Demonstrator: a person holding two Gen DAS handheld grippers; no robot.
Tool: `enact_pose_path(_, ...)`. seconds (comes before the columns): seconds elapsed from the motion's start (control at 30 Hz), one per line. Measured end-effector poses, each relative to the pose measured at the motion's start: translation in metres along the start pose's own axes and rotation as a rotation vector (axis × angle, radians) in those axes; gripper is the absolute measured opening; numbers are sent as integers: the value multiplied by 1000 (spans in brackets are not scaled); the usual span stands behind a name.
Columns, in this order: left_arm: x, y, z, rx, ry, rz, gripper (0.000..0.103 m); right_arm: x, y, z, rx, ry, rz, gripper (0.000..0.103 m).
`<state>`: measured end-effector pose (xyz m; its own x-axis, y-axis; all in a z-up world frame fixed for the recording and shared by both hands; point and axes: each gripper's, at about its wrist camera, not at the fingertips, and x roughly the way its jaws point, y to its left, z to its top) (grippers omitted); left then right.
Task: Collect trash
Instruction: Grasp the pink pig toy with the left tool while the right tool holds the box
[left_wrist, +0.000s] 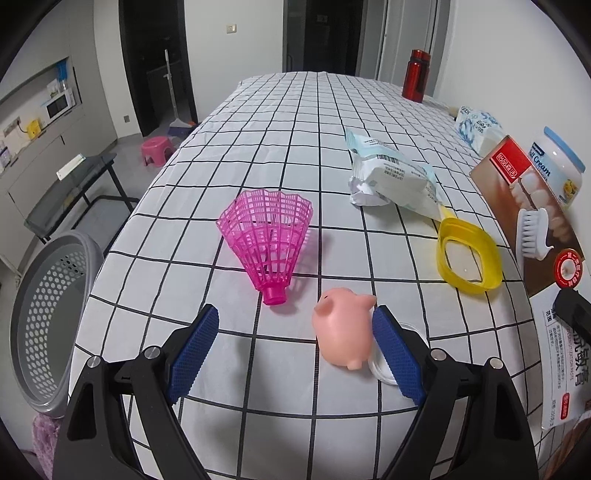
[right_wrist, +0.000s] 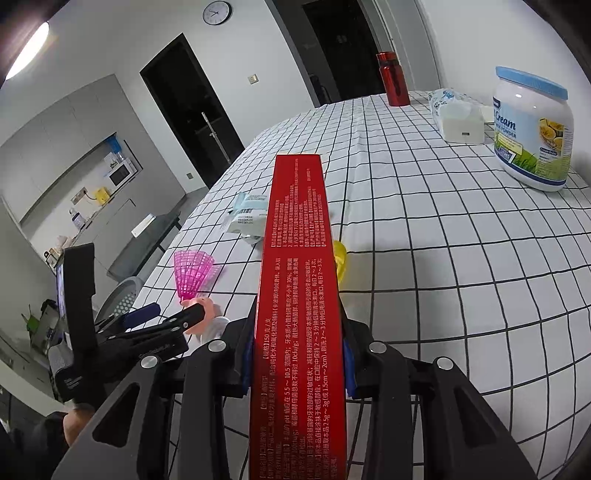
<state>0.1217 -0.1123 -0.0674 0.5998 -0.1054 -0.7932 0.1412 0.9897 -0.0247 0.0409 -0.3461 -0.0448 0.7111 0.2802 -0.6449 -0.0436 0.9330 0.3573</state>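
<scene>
Right claw (right_wrist: 295, 369) grips toothpaste box (right_wrist: 295, 295); left claw (left_wrist: 295, 339) (wide) flanks pig toy (left_wrist: 341, 332).

One pig toy (left_wrist: 343, 332), one shuttlecock (left_wrist: 266, 240), one toothpaste box (right_wrist: 299, 295)

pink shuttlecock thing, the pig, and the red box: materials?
Pink shuttlecock: translucent moulded plastic, likely; open lattice, light passes through.
Pig: soft rubber or vinyl by the look; smooth, matte, rounded.
Red box: printed cardboard, slight sheen, crisp folded edges, clamped in the right gripper.
</scene>
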Motion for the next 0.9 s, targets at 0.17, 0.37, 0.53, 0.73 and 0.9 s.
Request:
enact_pose_path(0.17,6,-2,1,-5,11,7,84,0,4,-1,-15,-2,6,34)
enact_pose_path(0.37,12,3,-1,-18,34,11,65,4,-2,1,-15,1,3,34)
enact_pose_path(0.53,11,4,-4,-8,35,2,43,5,-2,0,-17,3,1,34)
enact_pose_path(0.73,5,3,-9,16,35,-2,33,5,-1,-1,-18,3,-1,34)
enact_pose_path(0.9,-9,7,-14,33,19,1,33,4,2,-2,-16,-3,-8,34)
